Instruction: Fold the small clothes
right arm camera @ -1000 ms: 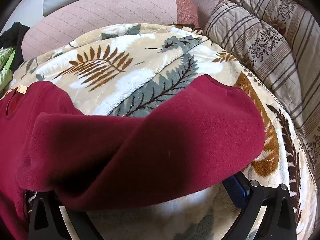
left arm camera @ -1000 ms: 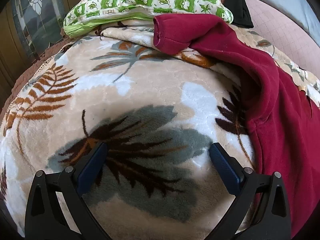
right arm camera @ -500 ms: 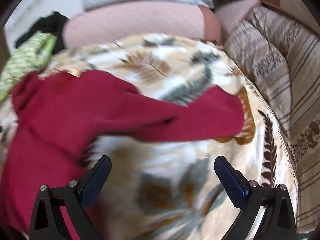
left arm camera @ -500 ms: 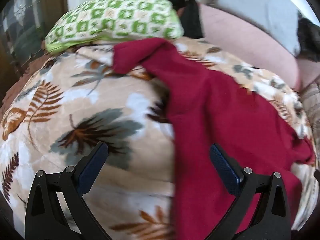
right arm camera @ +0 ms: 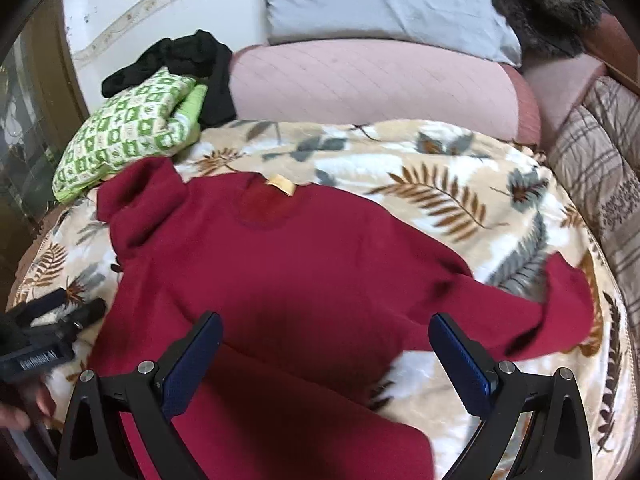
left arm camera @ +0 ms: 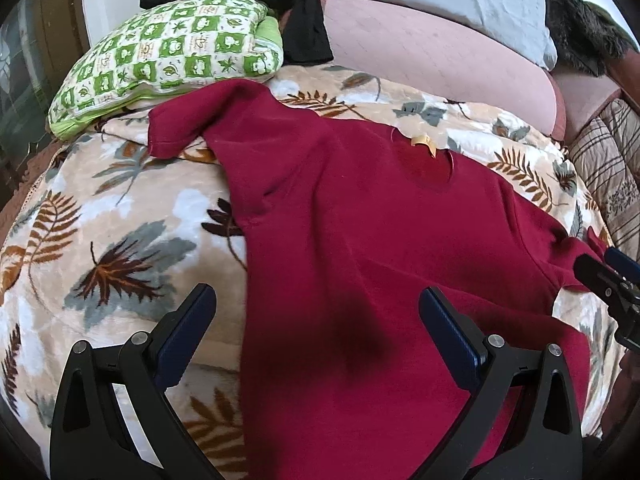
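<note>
Two grippers hovered above a dark red sweater that lay spread, front side up, on a leaf-patterned fleece blanket covering the bed. The left gripper had its jaws spread wide and held nothing; its left finger stood over the blanket and its right finger over the sweater's lower body. The right gripper likewise had its jaws spread and empty, both fingers above the lower half of the garment. The sweater's neckline, with a tan label at the collar, pointed toward the head of the bed. One sleeve was bent and lay near a green-and-white checked pillow; the other sleeve stretched out sideways over the blanket, its cuff end folded. Black clothing was draped over and behind the pillow. A pink quilted cushion and a pale grey pillow lay beyond the blanket, with a dark fur item beside them and a striped quilt along the right edge.
</note>
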